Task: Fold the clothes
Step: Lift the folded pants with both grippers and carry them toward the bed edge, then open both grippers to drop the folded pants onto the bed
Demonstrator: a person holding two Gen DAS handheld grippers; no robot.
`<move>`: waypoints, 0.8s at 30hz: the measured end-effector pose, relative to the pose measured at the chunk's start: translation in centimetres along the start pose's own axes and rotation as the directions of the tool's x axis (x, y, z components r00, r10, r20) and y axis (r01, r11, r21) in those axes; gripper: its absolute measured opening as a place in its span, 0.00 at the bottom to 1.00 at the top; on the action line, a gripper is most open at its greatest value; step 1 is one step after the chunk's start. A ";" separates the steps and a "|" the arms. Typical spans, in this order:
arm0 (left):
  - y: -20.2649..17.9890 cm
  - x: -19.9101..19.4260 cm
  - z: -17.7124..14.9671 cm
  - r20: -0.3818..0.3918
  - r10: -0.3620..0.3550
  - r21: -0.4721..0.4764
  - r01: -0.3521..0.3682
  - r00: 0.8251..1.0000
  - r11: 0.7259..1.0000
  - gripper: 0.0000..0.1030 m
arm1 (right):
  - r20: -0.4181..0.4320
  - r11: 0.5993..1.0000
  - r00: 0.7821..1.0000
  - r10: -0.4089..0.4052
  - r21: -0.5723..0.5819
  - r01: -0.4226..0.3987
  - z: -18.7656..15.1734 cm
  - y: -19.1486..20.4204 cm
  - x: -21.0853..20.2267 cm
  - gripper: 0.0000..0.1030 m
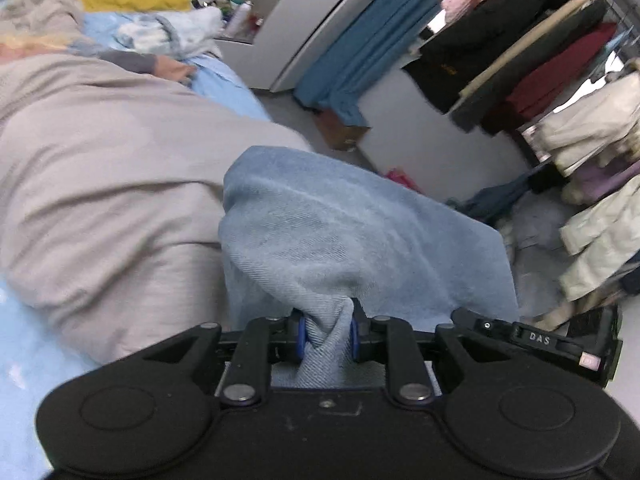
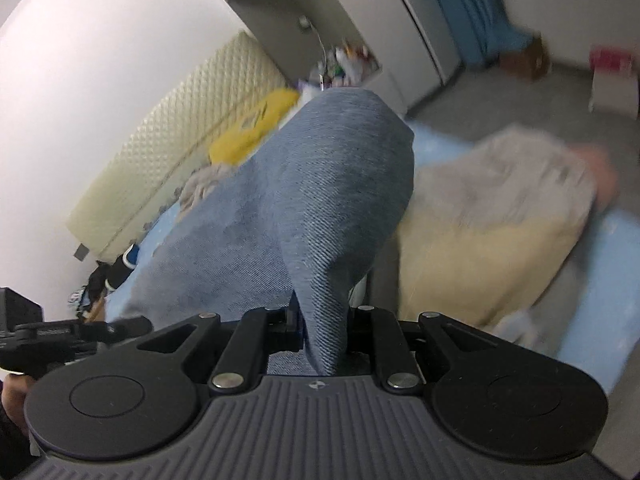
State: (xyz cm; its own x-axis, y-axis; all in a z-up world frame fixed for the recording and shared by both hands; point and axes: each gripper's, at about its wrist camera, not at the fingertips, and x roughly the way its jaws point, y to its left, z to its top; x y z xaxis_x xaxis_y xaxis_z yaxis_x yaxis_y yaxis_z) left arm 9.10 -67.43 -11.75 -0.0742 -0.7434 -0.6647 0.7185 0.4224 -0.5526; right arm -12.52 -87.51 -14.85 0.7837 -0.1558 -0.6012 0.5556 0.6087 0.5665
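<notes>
Left tongs, "DAS" label, w/ right tongs pinching denim.

Home bedroom: bed, hanging clothes.

Left claw: clamped on a bunched fold of blue denim garment — blue pads pressed to either side of the cloth.
Right claw: closed on another fold of the same denim — fingers mostly hidden by the fabric.
Pose: both raised, cloth draping forward from each.
</notes>
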 end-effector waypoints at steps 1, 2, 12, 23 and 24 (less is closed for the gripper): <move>0.5 0.5 -0.1 -0.005 0.027 0.014 -0.027 1.000 1.000 0.18 | -0.020 1.000 1.000 0.003 0.019 -0.003 -0.6 -0.4 1.7 0.14; 1.2 1.1 -0.3 -0.018 0.055 0.022 -0.055 0.998 0.998 0.19 | -0.037 1.000 0.999 0.000 0.030 0.001 -1.4 0.0 2.5 0.15; 4.4 5.9 -0.6 -0.077 0.173 0.051 -0.169 0.982 0.984 0.31 | -0.172 0.990 0.976 -0.133 0.016 0.138 -5.7 0.7 9.8 0.18; 3.2 3.2 -1.4 -0.052 0.242 0.117 -0.234 0.969 0.965 0.64 | -0.209 0.988 0.966 -0.151 0.001 0.155 -5.3 -0.2 8.1 0.39; 3.0 2.7 -1.6 -0.047 0.249 0.124 -0.242 0.967 0.962 0.65 | -0.203 0.986 0.965 -0.165 -0.019 0.165 -5.2 0.1 7.6 0.39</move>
State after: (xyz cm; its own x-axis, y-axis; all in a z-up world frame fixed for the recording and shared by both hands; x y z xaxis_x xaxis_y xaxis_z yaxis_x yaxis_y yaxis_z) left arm 9.96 -67.35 -16.01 0.0750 -0.5896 -0.8042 0.7951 0.5221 -0.3086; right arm -7.90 -84.58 -22.31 0.6084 -0.0935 -0.7881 0.6719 0.5891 0.4489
